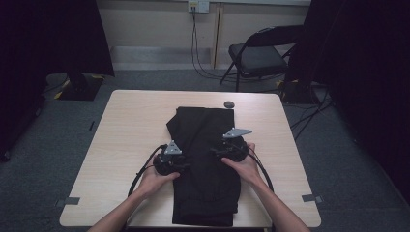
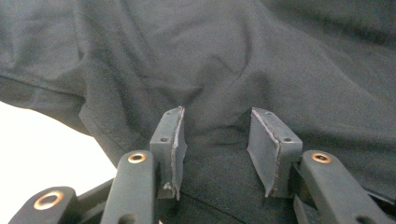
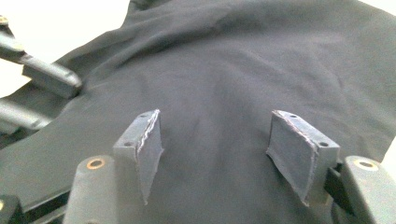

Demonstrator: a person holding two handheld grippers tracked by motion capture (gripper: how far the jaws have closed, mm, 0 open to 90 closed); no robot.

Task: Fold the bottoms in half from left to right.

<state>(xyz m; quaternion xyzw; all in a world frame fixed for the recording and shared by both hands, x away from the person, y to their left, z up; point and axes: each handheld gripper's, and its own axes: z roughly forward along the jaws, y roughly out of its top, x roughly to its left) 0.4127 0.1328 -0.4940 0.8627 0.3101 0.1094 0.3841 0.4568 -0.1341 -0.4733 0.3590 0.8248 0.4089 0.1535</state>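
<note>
1. Grey carpet surrounded the pale wooden square table (image 1: 121, 125), with a black folding chair (image 1: 258, 55) beyond its far right corner and dark curtains at both sides.
2. Bare tabletop lay open on the left and right of the folded black fabric garment (image 1: 205, 164), which ran from the near edge up past the table's middle; a small dark round object (image 1: 229, 104) sat just beyond its far end.
3. The left gripper (image 1: 169, 164) rested at the garment's left edge, its jaws parted, with a raised fold of cloth (image 2: 215, 126) between the pads; whether they pinched it could not be told.
4. The right gripper (image 1: 231, 149) stood over the garment's right half, jaws spread wide above flat cloth and gripping nothing.
5. The fabric looked matte, smooth-woven and softly creased, with a stitched hem (image 2: 105, 128) by the left gripper.
</note>
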